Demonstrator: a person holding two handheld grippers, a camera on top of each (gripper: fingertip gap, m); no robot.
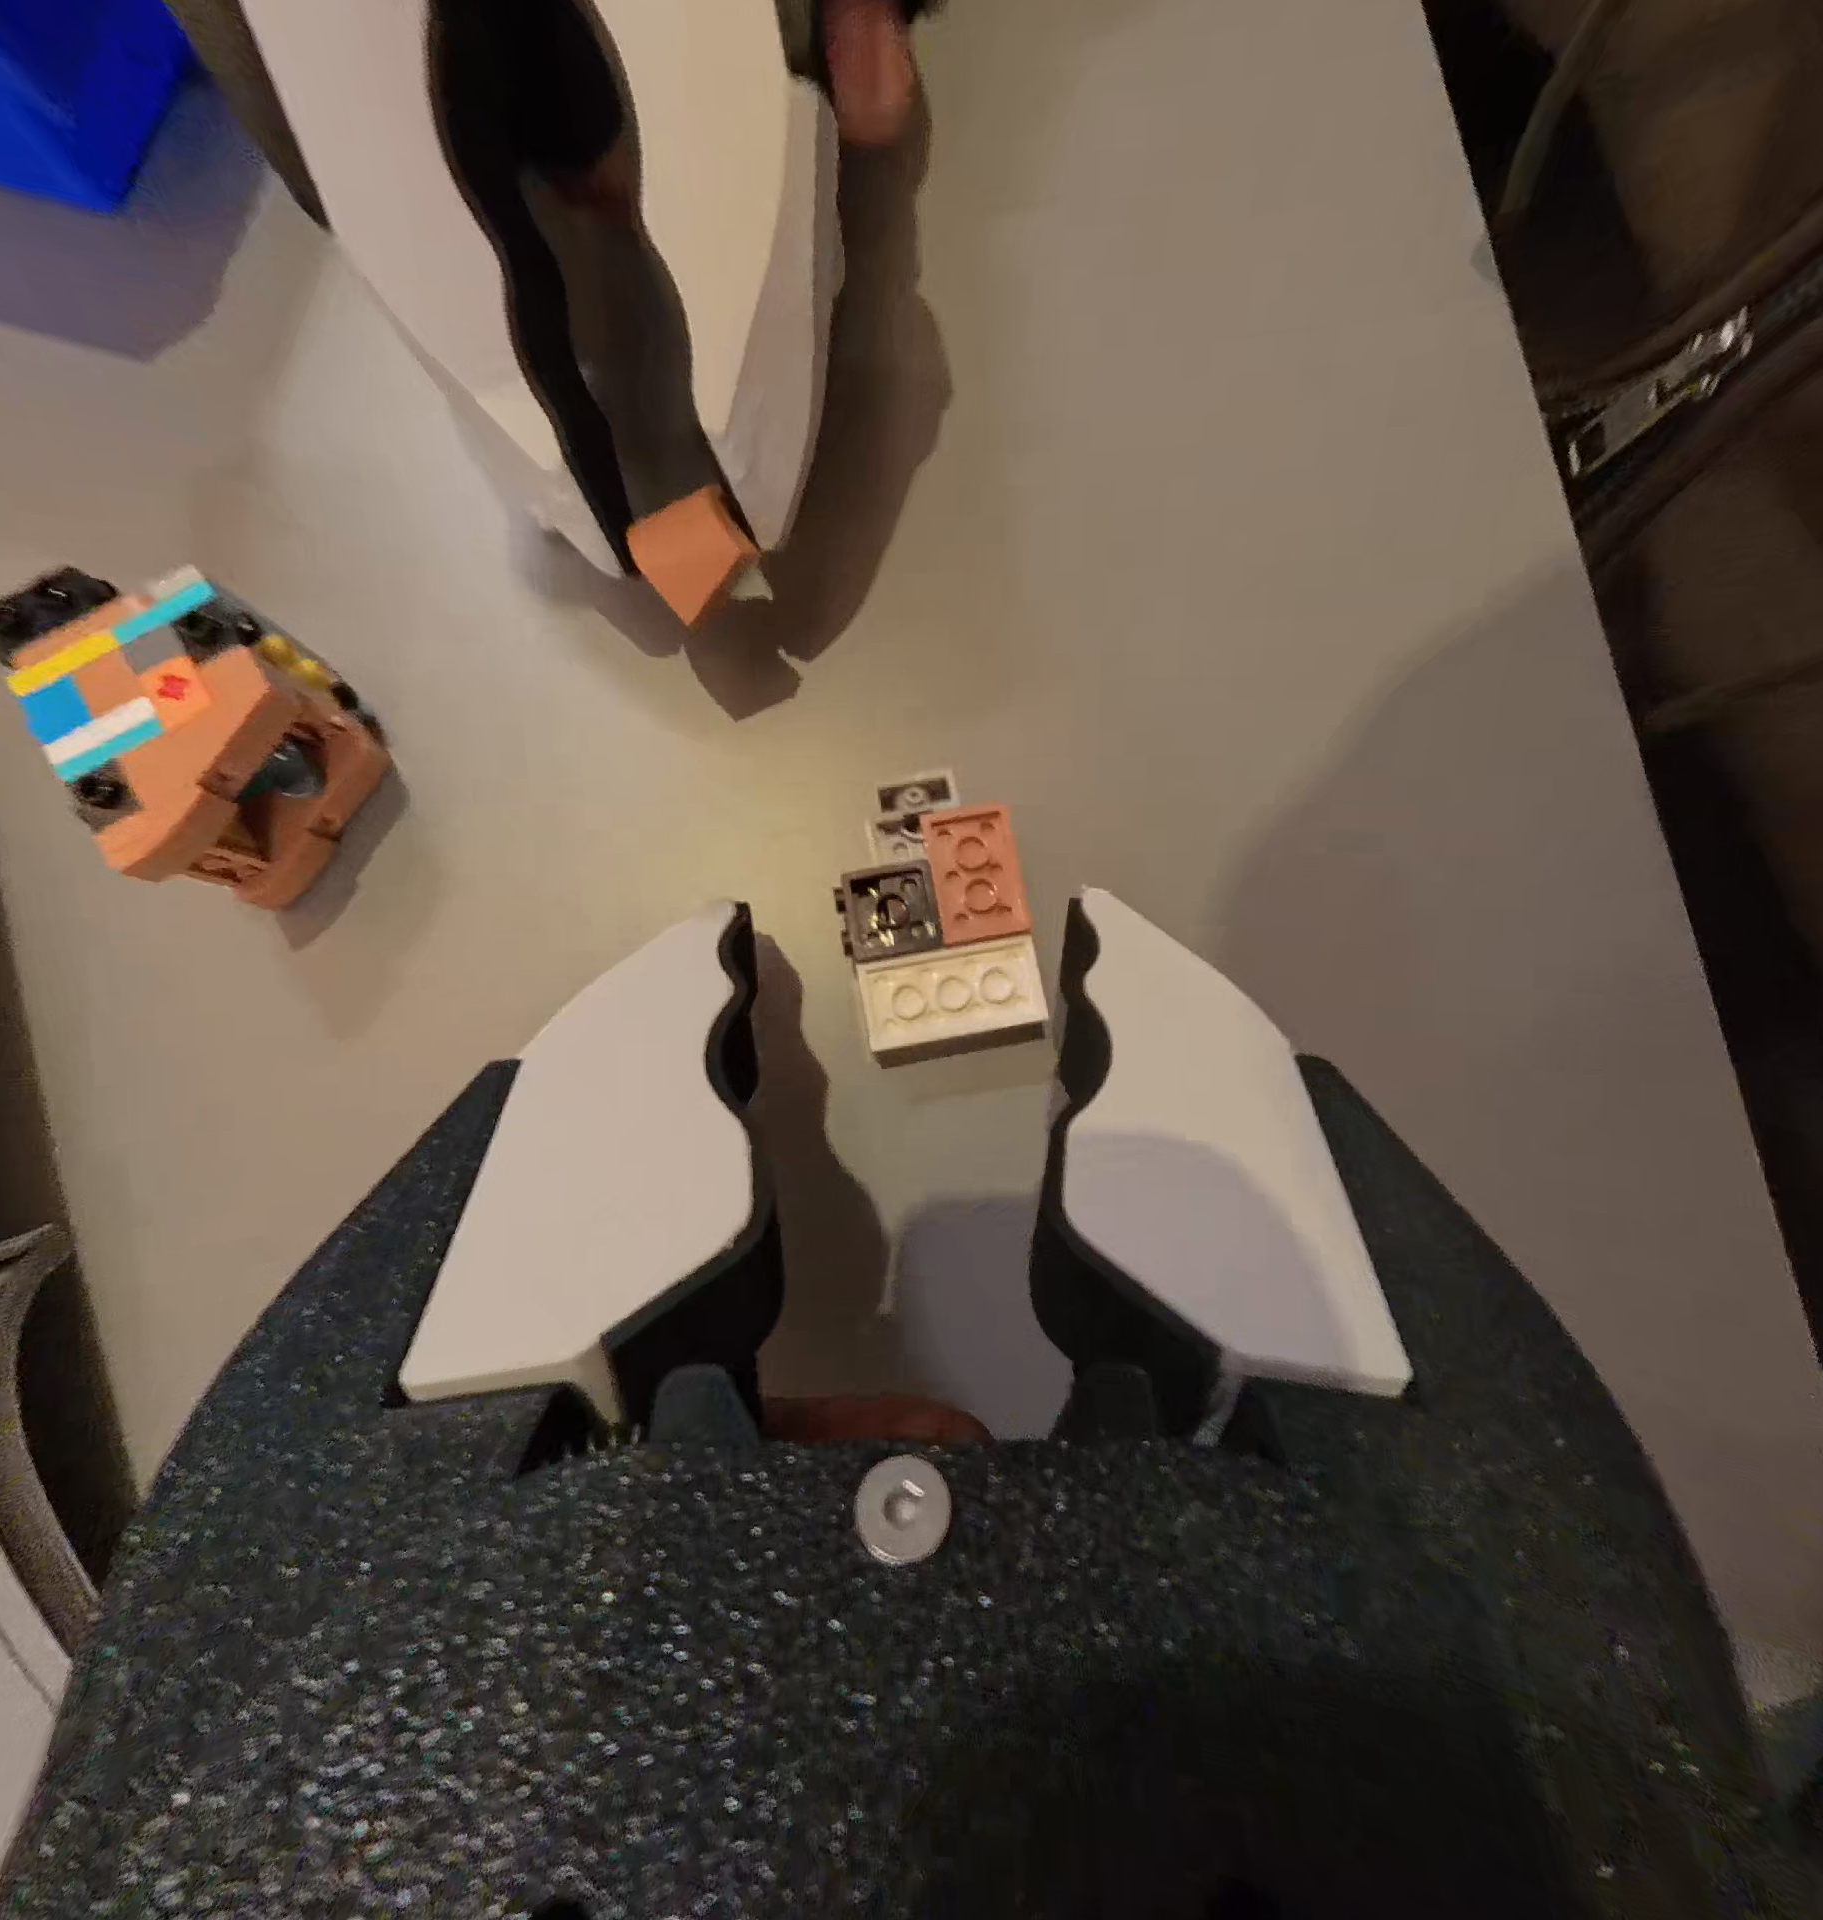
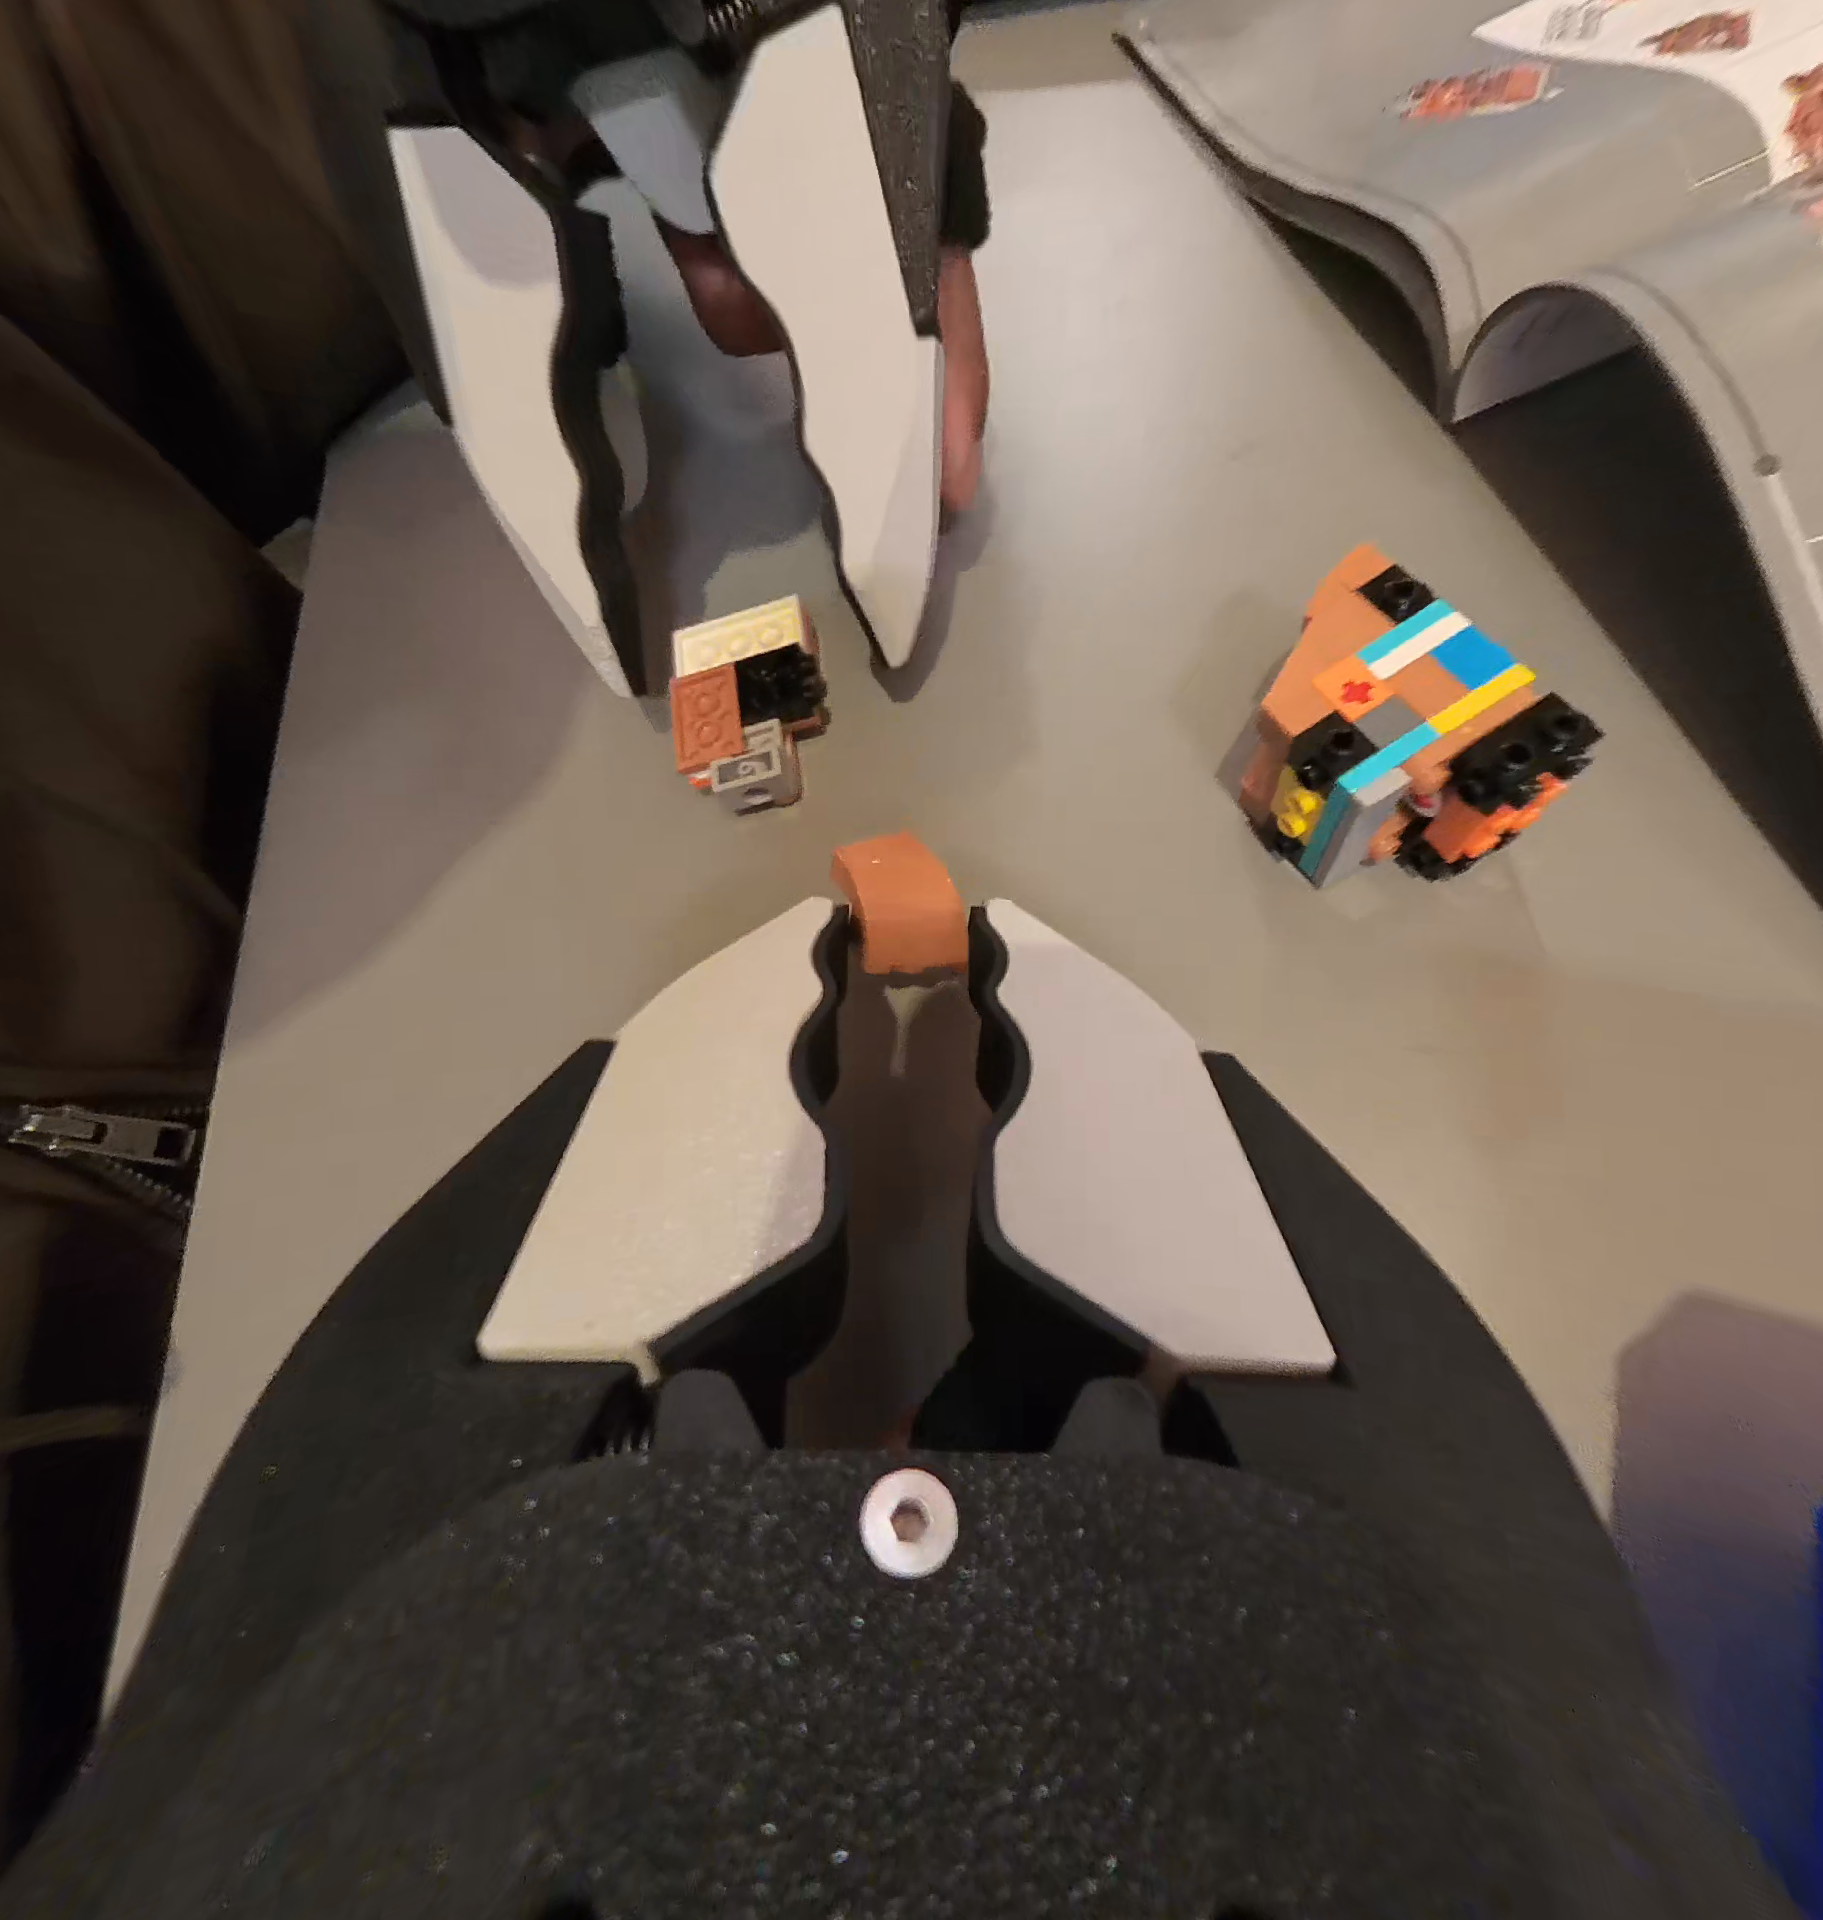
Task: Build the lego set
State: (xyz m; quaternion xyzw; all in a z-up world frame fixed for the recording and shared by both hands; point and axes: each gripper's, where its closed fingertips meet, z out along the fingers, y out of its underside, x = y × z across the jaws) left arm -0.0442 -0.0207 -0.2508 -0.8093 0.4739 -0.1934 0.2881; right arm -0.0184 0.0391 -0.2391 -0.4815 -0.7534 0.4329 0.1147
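My left gripper [image 1: 912, 914] is open above the grey table, its fingertips on either side of a small brick cluster [image 1: 943, 925] of white, brown and black pieces lying bottom side up. The cluster shows in the right wrist view [image 2: 746, 701] between the left gripper's fingers [image 2: 761, 655]. My right gripper [image 2: 902, 914] is shut on a curved orange-brown brick [image 2: 899, 906], held just above the table, close in front of the cluster. It shows in the left wrist view [image 1: 694, 556] with the brick [image 1: 691, 553]. A larger multicoloured build [image 1: 185, 732] lies on the table apart from both [image 2: 1406, 717].
An open instruction booklet [image 2: 1572, 239] lies at the table's far right in the right wrist view. A blue box [image 1: 55, 94] sits at the far left of the left wrist view. A person's dark zipped jacket [image 1: 1696, 395] borders the table edge. There is about 7 centimetres between the tips of the two grippers.
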